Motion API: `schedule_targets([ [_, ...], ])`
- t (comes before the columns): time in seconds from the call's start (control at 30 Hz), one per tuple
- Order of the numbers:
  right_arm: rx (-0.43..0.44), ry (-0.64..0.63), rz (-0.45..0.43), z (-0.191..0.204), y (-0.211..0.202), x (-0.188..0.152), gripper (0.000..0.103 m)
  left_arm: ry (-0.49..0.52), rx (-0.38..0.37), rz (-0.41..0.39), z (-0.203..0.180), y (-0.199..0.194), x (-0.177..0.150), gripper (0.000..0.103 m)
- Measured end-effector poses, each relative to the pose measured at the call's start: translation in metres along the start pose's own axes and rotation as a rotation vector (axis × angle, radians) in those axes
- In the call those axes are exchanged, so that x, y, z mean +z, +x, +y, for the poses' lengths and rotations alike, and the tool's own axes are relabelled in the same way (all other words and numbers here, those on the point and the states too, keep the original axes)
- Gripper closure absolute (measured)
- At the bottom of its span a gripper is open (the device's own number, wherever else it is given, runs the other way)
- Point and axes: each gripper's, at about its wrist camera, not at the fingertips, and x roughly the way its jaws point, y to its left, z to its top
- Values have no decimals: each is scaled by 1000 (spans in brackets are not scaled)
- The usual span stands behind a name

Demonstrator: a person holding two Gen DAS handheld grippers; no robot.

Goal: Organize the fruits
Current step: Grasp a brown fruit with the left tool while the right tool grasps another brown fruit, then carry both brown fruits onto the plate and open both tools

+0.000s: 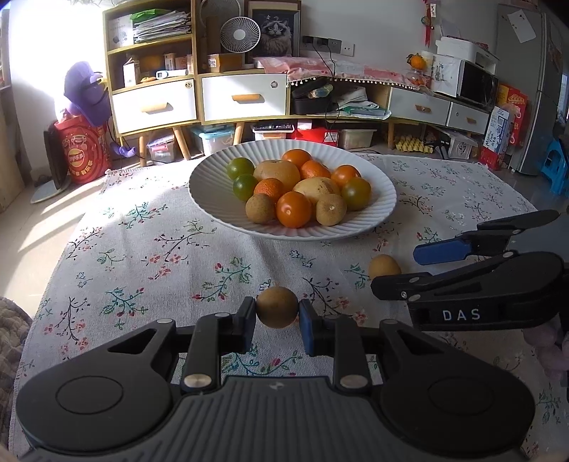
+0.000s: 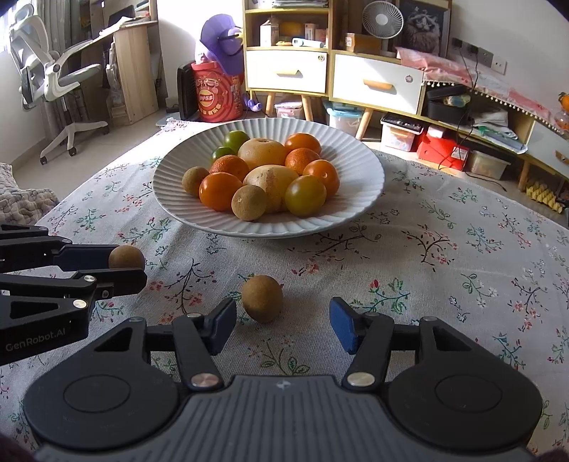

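A white ribbed plate (image 1: 377, 209) (image 2: 362, 199) holds several fruits: orange and green tangerines, two yellow pears and small brown round fruits. My left gripper (image 1: 276, 312) is shut on a small brown fruit (image 1: 277, 307) near the tablecloth; it also shows in the right wrist view (image 2: 126, 257). My right gripper (image 2: 282, 325) is open, and a second loose brown fruit (image 2: 262, 297) lies on the cloth just ahead between its fingers. That fruit shows in the left wrist view (image 1: 384, 266) beside the right gripper (image 1: 416, 264).
The floral tablecloth (image 1: 160, 256) (image 2: 444, 270) covers the table. Beyond the far edge stand shelves with drawers (image 1: 199, 96), a fan (image 1: 239, 35), a red bucket (image 2: 217, 92) and an office chair (image 2: 53, 78).
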Motion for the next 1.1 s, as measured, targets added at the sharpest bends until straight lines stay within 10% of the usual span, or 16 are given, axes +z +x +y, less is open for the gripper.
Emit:
schedule_targets([
  [0.43, 24, -23, 8, 6, 1, 3, 80, -12, -21, -4, -1, -2, 2, 93],
  [1.1, 74, 27, -64, -2, -25, 17, 80, -44, -60, -59, 14, -15, 22, 93],
])
